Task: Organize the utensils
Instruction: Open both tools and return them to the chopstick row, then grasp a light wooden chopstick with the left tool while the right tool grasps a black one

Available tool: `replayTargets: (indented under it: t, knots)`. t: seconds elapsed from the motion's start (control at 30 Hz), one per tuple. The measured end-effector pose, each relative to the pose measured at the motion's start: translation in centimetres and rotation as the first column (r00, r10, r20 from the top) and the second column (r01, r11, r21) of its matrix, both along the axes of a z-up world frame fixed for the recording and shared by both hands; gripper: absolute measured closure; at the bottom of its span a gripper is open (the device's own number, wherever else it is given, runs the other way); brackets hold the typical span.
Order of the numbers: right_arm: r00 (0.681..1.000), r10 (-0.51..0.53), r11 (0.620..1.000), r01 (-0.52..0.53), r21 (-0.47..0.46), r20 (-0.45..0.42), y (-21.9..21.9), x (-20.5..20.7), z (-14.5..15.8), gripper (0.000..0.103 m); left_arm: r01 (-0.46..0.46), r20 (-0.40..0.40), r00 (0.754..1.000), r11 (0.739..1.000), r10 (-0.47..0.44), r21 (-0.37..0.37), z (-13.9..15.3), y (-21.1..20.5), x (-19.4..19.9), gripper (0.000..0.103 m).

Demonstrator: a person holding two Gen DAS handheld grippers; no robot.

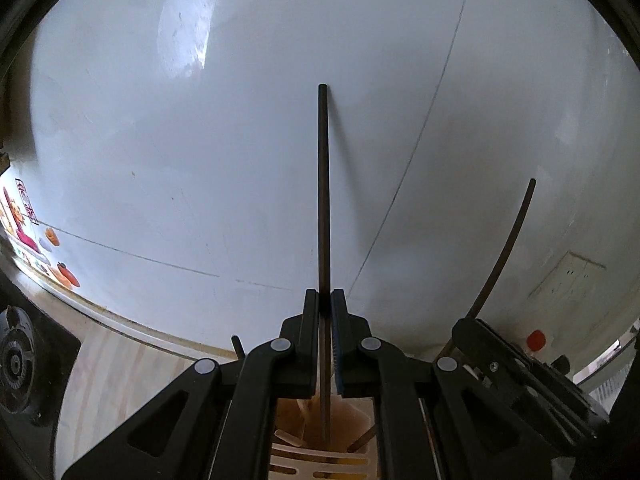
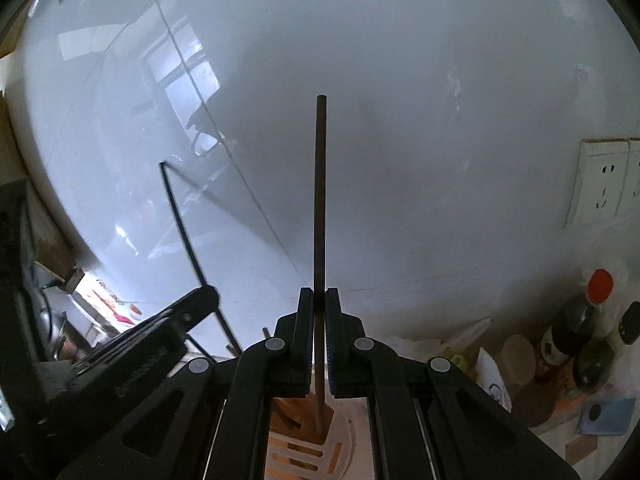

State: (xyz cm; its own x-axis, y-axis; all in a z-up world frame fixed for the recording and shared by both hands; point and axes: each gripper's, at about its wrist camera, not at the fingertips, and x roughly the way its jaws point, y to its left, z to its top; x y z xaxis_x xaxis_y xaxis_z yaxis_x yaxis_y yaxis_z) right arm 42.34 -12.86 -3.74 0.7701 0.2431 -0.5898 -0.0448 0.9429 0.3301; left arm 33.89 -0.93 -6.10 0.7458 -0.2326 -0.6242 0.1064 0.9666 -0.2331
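Observation:
My left gripper (image 1: 325,300) is shut on a dark chopstick (image 1: 323,184) that stands upright, its lower end inside a pale slotted utensil holder (image 1: 320,466). My right gripper (image 2: 319,298) is shut on a second dark chopstick (image 2: 320,200), also upright, its lower end in the same utensil holder (image 2: 304,456). The right gripper (image 1: 520,364) and its chopstick (image 1: 508,244) show at the right of the left wrist view. The left gripper (image 2: 152,344) and its chopstick (image 2: 180,224) show at the left of the right wrist view. Other wooden utensils stand in the holder.
A white tiled wall (image 1: 240,120) fills both views close ahead. A gas burner (image 1: 16,364) sits at far left. Wall sockets (image 2: 604,184), sauce bottles (image 2: 576,320), a round wooden lid (image 2: 520,356) and a blue cloth (image 2: 608,416) are at the right on the counter.

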Motion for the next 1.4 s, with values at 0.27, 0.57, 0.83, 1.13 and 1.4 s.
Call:
replayTargets:
  t: [0.27, 0.57, 0.83, 1.13, 1.4]
  knots:
    - [0.991, 0.079, 0.997, -0.08, -0.003, -0.11, 1.2, 0.6, -2.0, 0.096, 0.015, -0.061, 0.998, 1.0, -0.014, 0.001, 1.9, 1.7, -2.9, 0.089]
    - [0.99, -0.019, 1.0, 0.017, -0.017, -0.142, -2.3, -3.8, -1.4, 0.065, -0.018, -0.108, 0.994, 0.991, 0.032, 0.129, 1.2, 4.1, -9.8, 0.003]
    - [0.954, -0.17, 0.985, 0.158, -0.07, -0.248, -6.6, -11.7, -4.8, 0.057, 0.009, -0.209, 0.977, 0.978, 0.035, 0.206, -4.9, 1.7, -14.3, 0.0]
    - [0.864, -0.251, 0.968, 0.212, -0.137, -0.437, -11.6, -18.3, -13.0, 0.057, 0.115, -0.397, 0.918, 0.965, -0.012, 0.237, -14.4, -2.2, -16.8, 0.0]
    - [0.756, -0.27, 0.963, 0.202, -0.18, -0.596, -14.6, -20.9, -20.8, 0.057, 0.215, -0.57, 0.821, 0.945, -0.037, 0.248, -23.0, -5.4, -18.1, 0.01]
